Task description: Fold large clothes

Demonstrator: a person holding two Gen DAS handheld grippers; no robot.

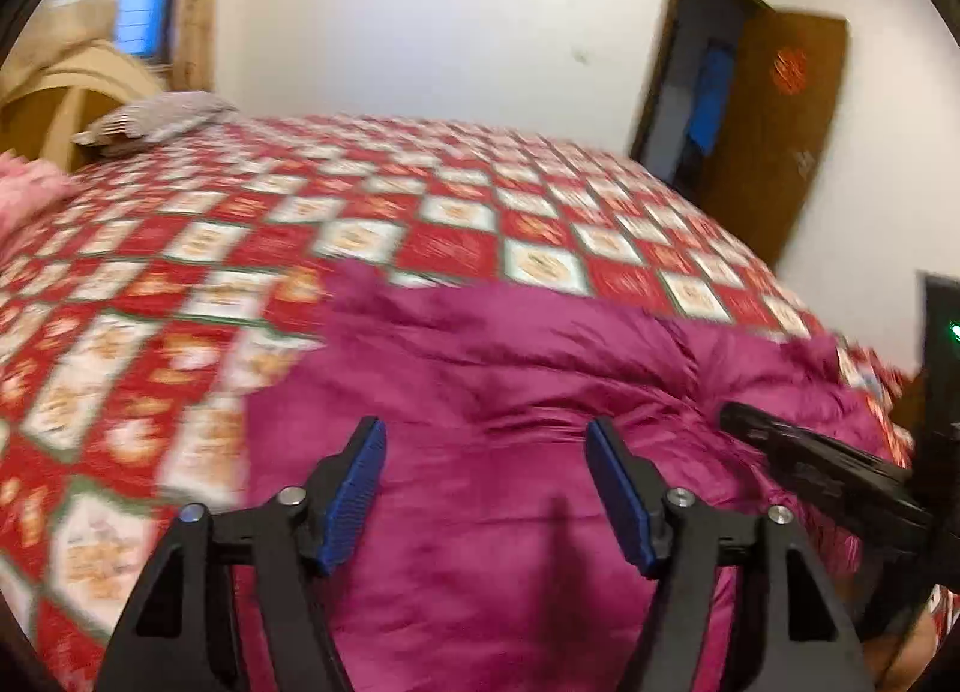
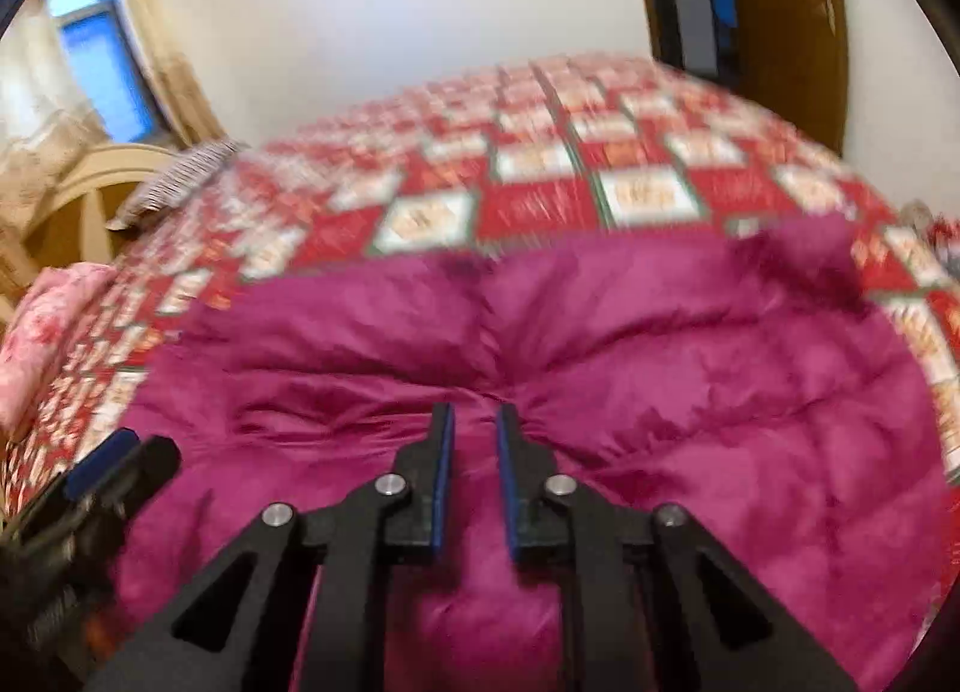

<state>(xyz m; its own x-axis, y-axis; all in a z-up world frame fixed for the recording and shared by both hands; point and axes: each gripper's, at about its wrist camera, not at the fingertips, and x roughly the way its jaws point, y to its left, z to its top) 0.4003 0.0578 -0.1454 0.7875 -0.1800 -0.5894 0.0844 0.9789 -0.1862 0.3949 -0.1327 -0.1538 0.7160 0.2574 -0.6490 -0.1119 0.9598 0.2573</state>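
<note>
A large magenta garment (image 1: 540, 392) lies spread on the bed's near side; it also fills the right wrist view (image 2: 600, 344). My left gripper (image 1: 486, 434) is open and empty, hovering over the garment's left part. My right gripper (image 2: 475, 416) has its jaws nearly closed on a bunched ridge of the magenta fabric, which puckers toward the fingertips. The right gripper shows as a black bar in the left wrist view (image 1: 816, 470). The left gripper shows at the lower left of the right wrist view (image 2: 114, 458).
The bed has a red and white checked cover (image 1: 300, 224). A striped pillow (image 1: 162, 116) and a wooden headboard (image 1: 60, 110) are at the far left, with pink bedding (image 2: 42, 326) near them. An open wooden door (image 1: 774, 134) is at the right.
</note>
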